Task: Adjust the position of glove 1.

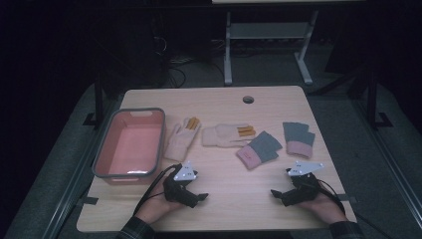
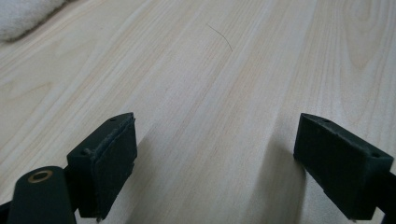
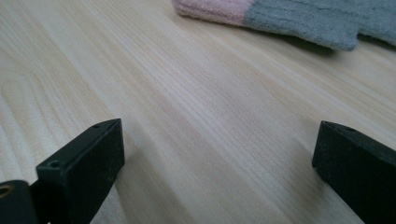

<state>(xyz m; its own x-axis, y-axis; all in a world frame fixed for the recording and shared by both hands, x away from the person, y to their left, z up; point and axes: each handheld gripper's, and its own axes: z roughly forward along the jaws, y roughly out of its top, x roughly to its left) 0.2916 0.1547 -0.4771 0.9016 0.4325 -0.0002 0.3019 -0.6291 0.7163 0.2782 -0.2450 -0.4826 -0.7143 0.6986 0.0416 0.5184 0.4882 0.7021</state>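
No lettering, label, brand or number can be read anywhere here. The pink basket (image 1: 130, 144), the cream gloves (image 1: 182, 137) and the grey-and-pink gloves (image 1: 260, 148) carry no print or tag (their knit shows colour bands alone). The wooden worktop (image 1: 234, 189) bears only its grain, and the grey plates on the tools are blank.
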